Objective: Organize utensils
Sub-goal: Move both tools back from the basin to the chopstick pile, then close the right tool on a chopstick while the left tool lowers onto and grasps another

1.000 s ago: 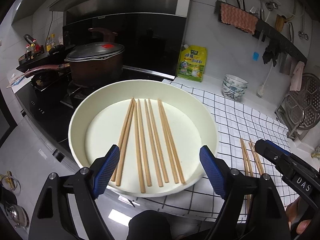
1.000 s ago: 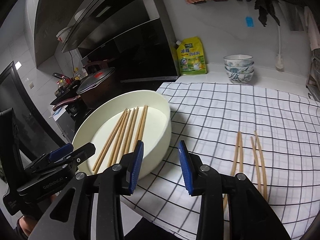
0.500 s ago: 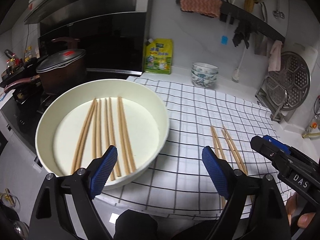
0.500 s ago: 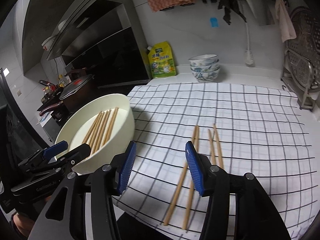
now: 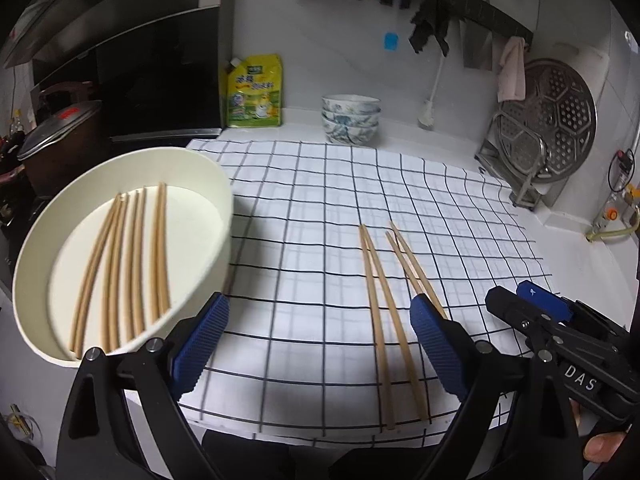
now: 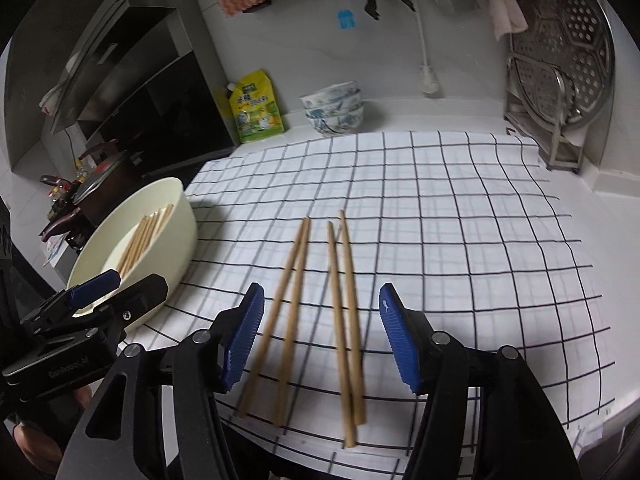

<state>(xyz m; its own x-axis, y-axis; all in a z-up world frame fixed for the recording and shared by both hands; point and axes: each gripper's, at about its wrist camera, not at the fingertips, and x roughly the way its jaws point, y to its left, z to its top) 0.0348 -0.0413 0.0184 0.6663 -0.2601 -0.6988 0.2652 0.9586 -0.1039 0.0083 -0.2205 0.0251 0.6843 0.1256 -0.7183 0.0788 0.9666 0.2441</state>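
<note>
Swung away from the round cream basin point(image 5: 192, 160) toward four loose wooden chopsticks point(image 6: 316, 300) since the earlier frames. Nearest, black right gripper with blue pads point(image 6: 320, 338), jaws opening and gripping nothing, chopsticks on the desk below between them. Beside it, left gripper point(image 5: 316, 350), opening too, empty. Under both, white black-checked cloth point(image 5: 320, 208). Farther left, more chopsticks point(image 5: 124, 260) in the basin. Beyond, stacked patterned bowls point(image 5: 351, 118).
</note>
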